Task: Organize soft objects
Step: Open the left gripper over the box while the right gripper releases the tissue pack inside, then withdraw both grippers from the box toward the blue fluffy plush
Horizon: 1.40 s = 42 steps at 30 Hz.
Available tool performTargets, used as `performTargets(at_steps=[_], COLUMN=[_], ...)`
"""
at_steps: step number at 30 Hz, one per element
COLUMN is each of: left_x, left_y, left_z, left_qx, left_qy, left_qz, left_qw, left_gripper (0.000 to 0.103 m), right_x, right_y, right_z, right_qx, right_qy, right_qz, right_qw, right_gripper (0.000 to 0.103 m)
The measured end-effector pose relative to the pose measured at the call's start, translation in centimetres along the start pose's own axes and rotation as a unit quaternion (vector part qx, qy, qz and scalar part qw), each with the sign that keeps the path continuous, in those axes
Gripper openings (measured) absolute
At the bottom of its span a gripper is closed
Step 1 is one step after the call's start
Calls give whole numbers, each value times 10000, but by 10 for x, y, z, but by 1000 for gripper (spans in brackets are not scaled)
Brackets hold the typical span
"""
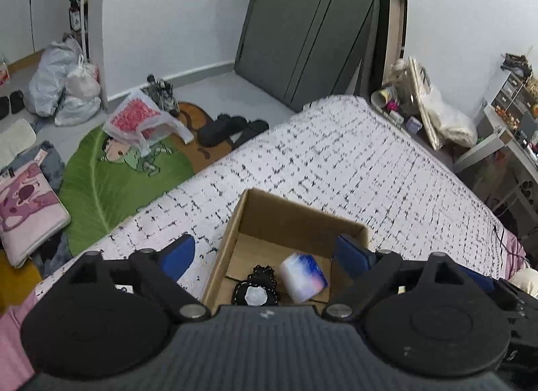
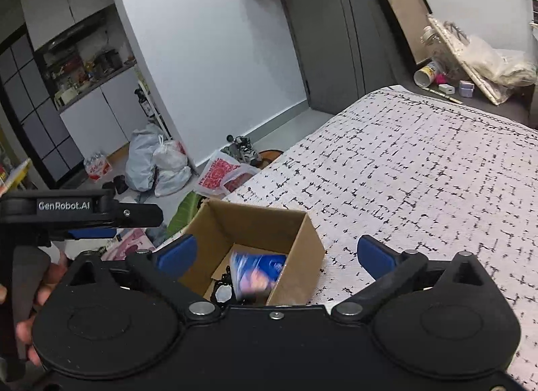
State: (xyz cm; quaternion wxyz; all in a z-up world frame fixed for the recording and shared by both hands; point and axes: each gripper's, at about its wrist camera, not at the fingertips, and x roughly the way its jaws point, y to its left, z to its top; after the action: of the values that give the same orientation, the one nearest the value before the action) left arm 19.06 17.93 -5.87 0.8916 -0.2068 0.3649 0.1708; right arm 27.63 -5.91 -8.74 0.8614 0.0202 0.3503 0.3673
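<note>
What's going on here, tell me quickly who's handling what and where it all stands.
A person holds a two-finger gripper in each hand over a cardboard box on the bed. Both the left gripper and right gripper are open and hold nothing. Inside the box lie a blue-and-white soft pack and a black frilly item. Nothing else soft shows on the bedspread.

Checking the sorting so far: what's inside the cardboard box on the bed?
Inside the cardboard box lie a blue-and-white soft pack and a black frilly item beside it. The box's near corner is hidden behind the gripper body, so anything there cannot be seen.
</note>
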Motion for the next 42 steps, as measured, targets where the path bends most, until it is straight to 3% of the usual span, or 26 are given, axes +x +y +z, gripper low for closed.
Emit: performTargets(at_steps=[9, 25, 31, 42], left_x=[-26, -55, -62, -74], left_y=[-12, -58, -76, -114], left_z=[-9, -32, -42, -62], left_qx=[-151, 314, 405, 725], left_qy=[-152, -51, 66, 51], left_qz=[-69, 21, 127, 176], left_qw=[9997, 9995, 9991, 9972], left_gripper=[91, 91, 100, 101], right_x=[-34, -85, -102, -132], right_y=[-8, -42, -58, -89], right_z=[-2, -17, -22, -40], right_qx=[101, 488, 798, 1086], right_qy=[-59, 33, 130, 28], right_qz=[-59, -271, -191, -274], right_qw=[9999, 9984, 9965, 9937], right_gripper=[103, 103, 103, 103])
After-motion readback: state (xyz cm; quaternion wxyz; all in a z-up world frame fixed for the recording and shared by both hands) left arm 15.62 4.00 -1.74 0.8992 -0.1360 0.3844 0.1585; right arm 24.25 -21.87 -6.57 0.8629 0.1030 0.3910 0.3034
